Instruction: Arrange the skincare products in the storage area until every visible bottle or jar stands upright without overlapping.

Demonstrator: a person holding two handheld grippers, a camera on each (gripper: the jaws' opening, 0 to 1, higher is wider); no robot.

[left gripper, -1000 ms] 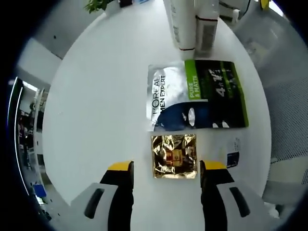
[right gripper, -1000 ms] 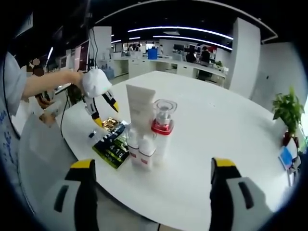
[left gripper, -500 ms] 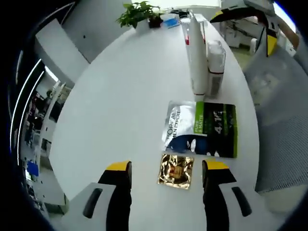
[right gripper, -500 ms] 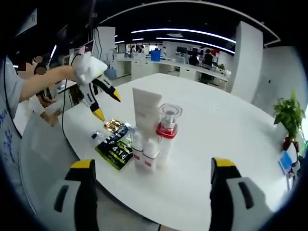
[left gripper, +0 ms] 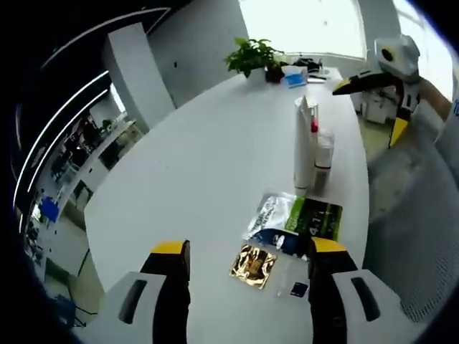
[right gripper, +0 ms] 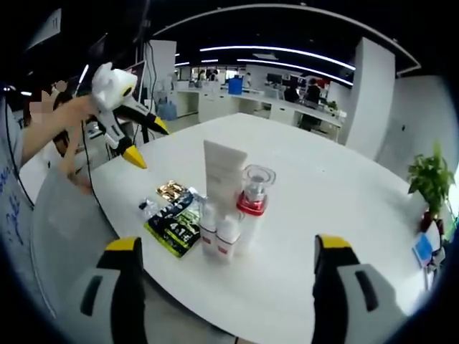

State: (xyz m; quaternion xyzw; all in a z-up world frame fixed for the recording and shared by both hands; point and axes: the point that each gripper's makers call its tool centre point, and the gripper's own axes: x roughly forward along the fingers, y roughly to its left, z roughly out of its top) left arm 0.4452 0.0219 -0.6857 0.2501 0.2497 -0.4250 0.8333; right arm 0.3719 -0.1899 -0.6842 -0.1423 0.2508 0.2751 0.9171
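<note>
On the round white table (left gripper: 201, 165) a tall white tube (left gripper: 304, 143) stands upright beside a clear-capped pump bottle (left gripper: 324, 154) with a red collar. In the right gripper view the tube (right gripper: 222, 168), the bottle (right gripper: 254, 197) and two small red-capped white tubes (right gripper: 219, 233) stand close together. A green and silver sachet (left gripper: 295, 222) and a gold sachet (left gripper: 253, 265) lie flat near them. My left gripper (left gripper: 249, 247) hangs open high above the sachets, seen also as the left gripper (right gripper: 147, 143). My right gripper (right gripper: 227, 244) is open, off the table's edge.
A potted plant (left gripper: 251, 56) and a blue item (left gripper: 294, 80) sit at the table's far side. A small blue-marked sachet (left gripper: 297, 289) lies by the gold one. The right gripper (left gripper: 368, 111) hovers beyond the table edge. Office desks fill the background.
My left gripper has risen and drawn back from the sachets, still open, so they look smaller. The right gripper has barely moved. Nothing on the table shifted.
</note>
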